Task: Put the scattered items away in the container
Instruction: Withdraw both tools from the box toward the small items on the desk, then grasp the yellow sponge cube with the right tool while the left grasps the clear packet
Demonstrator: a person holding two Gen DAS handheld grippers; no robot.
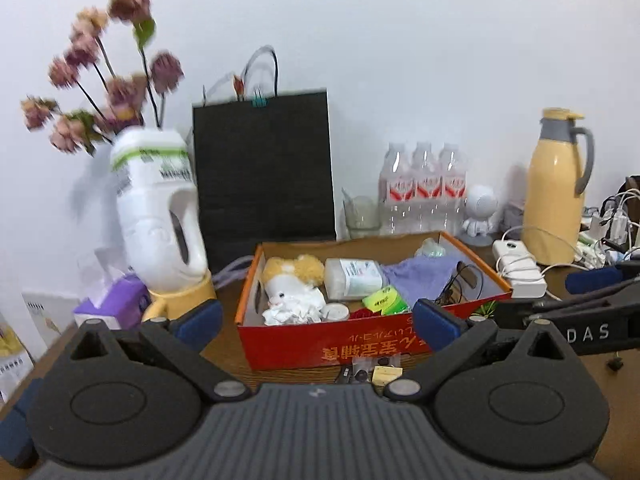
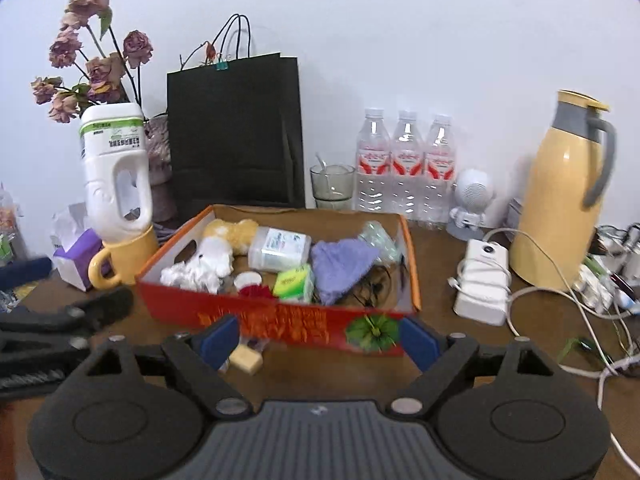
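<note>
Left gripper (image 1: 318,322): its blue-padded fingers (image 1: 199,322) are spread wide with nothing between them, held in front of the near wall of the box.
Right gripper (image 2: 318,340): fingers (image 2: 219,339) also spread wide and empty, low in front of the box; it shows at the right edge of the left wrist view.
Container: a red cardboard box (image 1: 320,342) with orange rims stands open on the brown wooden surface (image 2: 440,344).
Inside the box: a yellow and white plush toy (image 2: 224,246), crumpled white tissue (image 2: 180,274), a clear plastic jar lying on its side (image 2: 278,250), a purple cloth (image 2: 340,266), a green packet (image 2: 294,282), a small white round tin (image 2: 248,280) and black-framed glasses (image 2: 374,286).
Still outside: a pale yellow block (image 2: 248,358) and some small dark pieces I can't make out lie on the surface just in front of the box's near wall.
Behind the box: a black paper bag (image 2: 234,132), three water bottles (image 2: 404,164), a glass (image 2: 332,186) and a white robot figurine (image 2: 470,200).
Left side: a white jug upside down in a yellow mug (image 2: 122,260), dried roses (image 2: 86,48), a purple tissue box (image 2: 76,258).
Right side: a yellow thermos (image 2: 560,196), a white power adapter (image 2: 482,280) and tangled cables (image 2: 580,304).
</note>
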